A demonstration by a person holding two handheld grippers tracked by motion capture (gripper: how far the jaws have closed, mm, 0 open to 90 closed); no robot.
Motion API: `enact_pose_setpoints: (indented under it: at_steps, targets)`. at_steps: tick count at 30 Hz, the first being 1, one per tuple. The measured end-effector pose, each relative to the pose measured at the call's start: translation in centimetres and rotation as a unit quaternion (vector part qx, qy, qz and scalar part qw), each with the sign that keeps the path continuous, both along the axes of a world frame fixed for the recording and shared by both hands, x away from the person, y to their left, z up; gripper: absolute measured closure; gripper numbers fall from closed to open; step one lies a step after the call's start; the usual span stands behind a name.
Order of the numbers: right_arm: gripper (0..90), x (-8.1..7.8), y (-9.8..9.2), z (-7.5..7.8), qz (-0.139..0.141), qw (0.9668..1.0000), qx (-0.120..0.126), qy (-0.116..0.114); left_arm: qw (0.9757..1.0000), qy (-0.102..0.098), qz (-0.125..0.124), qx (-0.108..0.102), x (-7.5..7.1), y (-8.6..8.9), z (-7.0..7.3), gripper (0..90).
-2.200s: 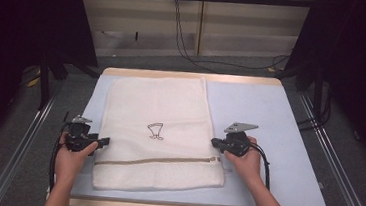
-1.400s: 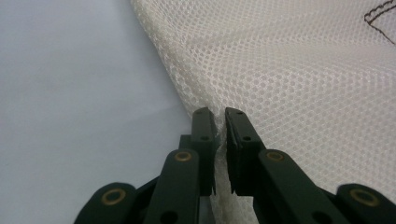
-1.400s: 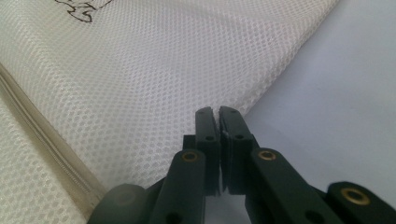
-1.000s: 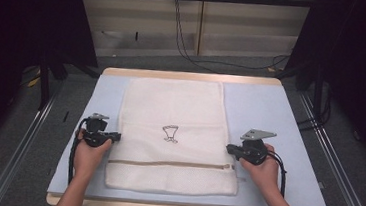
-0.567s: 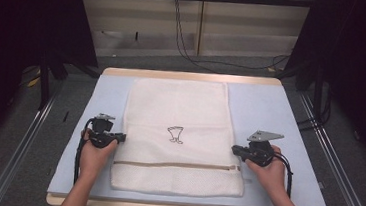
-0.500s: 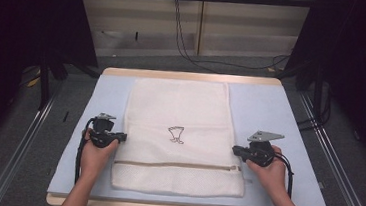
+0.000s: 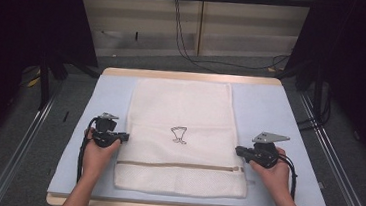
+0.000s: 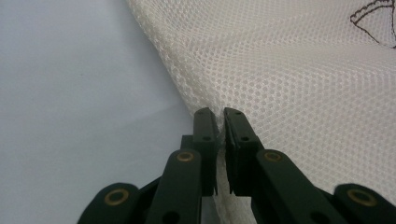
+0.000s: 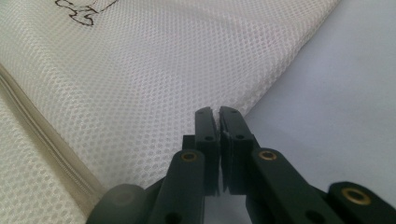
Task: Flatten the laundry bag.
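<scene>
Both hand-held grippers pinch 1 mesh bag [image 7: 183, 133] at its side edges. Left hand-held gripper [image 7: 123, 137] has its 2 jaws pressed together on the bag's left edge; in the left gripper view [image 8: 219, 116] the mesh sits between them. Right hand-held gripper [image 7: 238, 150] clamps the right edge the same way [image 9: 217, 114]. Bag lies flat in the middle of the blue surface [image 7: 270, 110], with 1 zipper [image 7: 180, 166] across its near part and 1 dark drawing [image 7: 178, 135] at its centre.
</scene>
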State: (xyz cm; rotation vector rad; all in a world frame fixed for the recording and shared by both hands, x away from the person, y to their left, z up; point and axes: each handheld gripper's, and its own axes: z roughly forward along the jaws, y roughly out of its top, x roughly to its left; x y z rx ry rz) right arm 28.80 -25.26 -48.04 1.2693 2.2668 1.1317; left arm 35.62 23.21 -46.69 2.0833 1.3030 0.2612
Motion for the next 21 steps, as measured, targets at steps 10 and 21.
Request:
enact_pose_setpoints:
  at_steps: [10, 21]
  targets:
    - [86.6, -0.28, 0.19, 0.08, 0.004, 1.0000, -0.008, 0.004, 1.0000, 0.003, -0.002, -0.004, -0.22, 0.13, 0.14, 84.8]
    - [86.6, -0.42, 0.09, 0.12, 0.008, 1.0000, -0.005, 0.004, 0.9999, 0.008, -0.007, -0.003, -0.57, 0.64, 0.35, 84.8]
